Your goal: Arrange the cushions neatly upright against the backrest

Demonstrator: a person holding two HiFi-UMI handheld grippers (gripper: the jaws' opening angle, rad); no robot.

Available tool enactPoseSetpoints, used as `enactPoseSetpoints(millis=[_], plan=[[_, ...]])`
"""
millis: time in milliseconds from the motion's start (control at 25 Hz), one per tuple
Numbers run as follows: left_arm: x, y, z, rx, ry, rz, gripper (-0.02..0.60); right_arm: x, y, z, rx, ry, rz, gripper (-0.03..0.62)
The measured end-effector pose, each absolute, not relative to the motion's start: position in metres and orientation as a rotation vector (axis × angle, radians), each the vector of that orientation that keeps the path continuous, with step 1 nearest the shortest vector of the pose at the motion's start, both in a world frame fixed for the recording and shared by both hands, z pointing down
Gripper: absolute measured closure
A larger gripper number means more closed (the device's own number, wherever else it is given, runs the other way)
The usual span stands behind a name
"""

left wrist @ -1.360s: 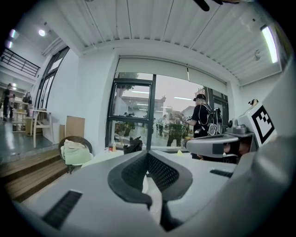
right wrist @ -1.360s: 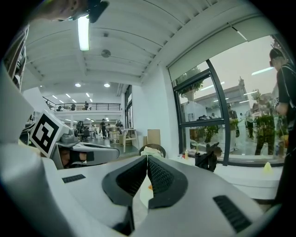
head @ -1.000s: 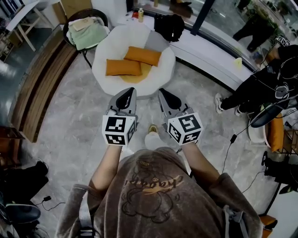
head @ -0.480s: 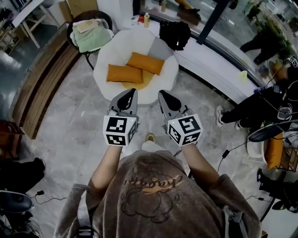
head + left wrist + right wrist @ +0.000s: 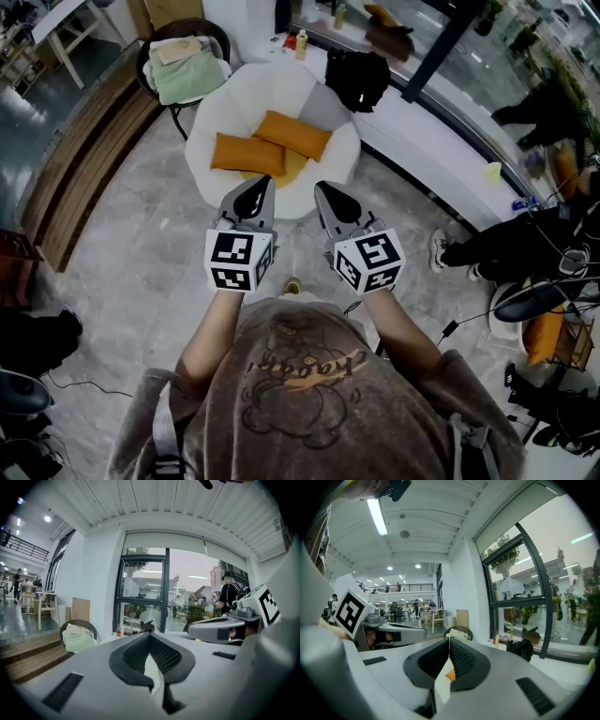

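Two orange cushions (image 5: 247, 154) (image 5: 292, 135) lie flat on the seat of a round white chair (image 5: 208, 120), over a yellow pad. A grey cushion (image 5: 323, 101) rests against the chair's far rim. My left gripper (image 5: 259, 185) and right gripper (image 5: 324, 187) are held side by side, level, just short of the chair's front edge. Both are shut and hold nothing. In the left gripper view the left gripper (image 5: 150, 635) has its tips touching. In the right gripper view a sliver of orange cushion (image 5: 449, 674) shows past the right gripper (image 5: 449, 639).
A wicker chair with green towels (image 5: 187, 67) stands at the back left. Beside it wooden steps (image 5: 80, 155) run down the left. A black bag (image 5: 356, 75) sits on a long white ledge (image 5: 422, 141) under the windows. A person in black (image 5: 502, 246) and cables are at the right.
I have walked a little closer to the white chair, carrying both grippers forward together. Both stay shut and empty. The cushions have not moved.
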State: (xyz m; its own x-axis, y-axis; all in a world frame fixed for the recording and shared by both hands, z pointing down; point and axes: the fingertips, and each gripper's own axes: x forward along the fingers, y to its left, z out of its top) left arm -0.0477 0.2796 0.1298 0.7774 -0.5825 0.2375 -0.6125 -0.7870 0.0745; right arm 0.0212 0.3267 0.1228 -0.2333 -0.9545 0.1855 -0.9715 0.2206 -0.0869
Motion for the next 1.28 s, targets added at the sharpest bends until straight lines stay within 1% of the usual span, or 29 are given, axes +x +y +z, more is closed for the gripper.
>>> enactPoseSetpoints(millis=[600,1280], plan=[[-0.033,0.238,0.135,2.807,-0.992,0.297,0.577,0.037,0.284,0.136,1.860,-2.395,0.307,0.574],[-0.006,0.153,0.153,2.778,-0.967,0.336,0.577,0.064,0.201,0.152,1.871,-2.377,0.358,0.574]])
